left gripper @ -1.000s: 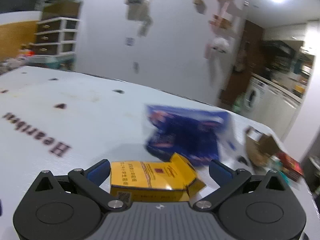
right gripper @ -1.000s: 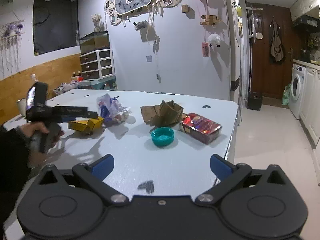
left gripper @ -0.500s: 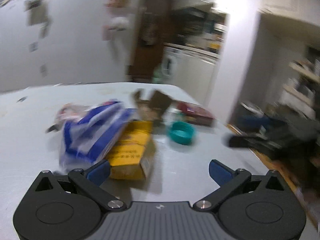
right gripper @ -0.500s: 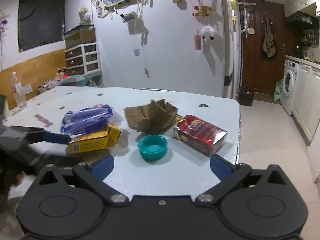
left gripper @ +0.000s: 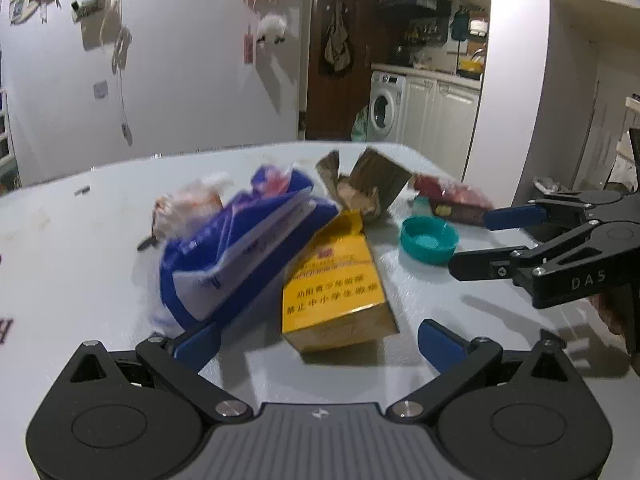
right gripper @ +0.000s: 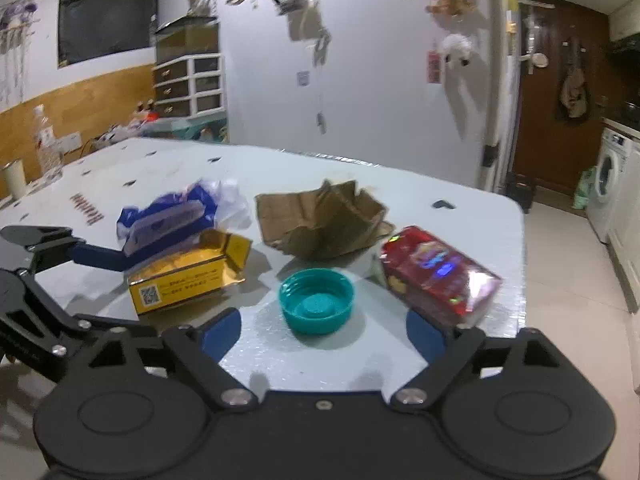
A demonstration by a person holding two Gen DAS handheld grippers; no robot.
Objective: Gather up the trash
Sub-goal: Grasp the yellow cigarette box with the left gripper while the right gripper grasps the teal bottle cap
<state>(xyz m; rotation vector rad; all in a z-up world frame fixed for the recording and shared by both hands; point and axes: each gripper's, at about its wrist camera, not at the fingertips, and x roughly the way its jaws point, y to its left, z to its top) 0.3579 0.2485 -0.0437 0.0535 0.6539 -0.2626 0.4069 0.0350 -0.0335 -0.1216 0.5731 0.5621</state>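
Note:
On the white table (right gripper: 460, 208) lie a yellow box (left gripper: 336, 292), a blue and white wrapper (left gripper: 240, 248), crumpled cardboard (left gripper: 372, 184), a teal cap (left gripper: 428, 240) and a red packet (left gripper: 452, 200). My left gripper (left gripper: 320, 344) is open, with the near end of the yellow box between its jaws and its left finger against the wrapper. My right gripper (right gripper: 323, 332) is open and its jaws are closing. The teal cap (right gripper: 316, 300) sits just ahead, between the fingertips, untouched. In the right wrist view the left gripper (right gripper: 128, 292) reaches in beside the yellow box (right gripper: 188, 276).
The table's right edge (right gripper: 520, 280) drops to a tiled floor close to the red packet (right gripper: 436, 272). The right gripper (left gripper: 480, 240) comes in from the right near the cap. A bottle and a cup (right gripper: 14, 178) stand at the far left, and drawers (right gripper: 188, 88) behind.
The left gripper has swung right and pushed the yellow box and wrapper toward the cardboard. The right gripper has come closer to the teal cap and its jaws have narrowed.

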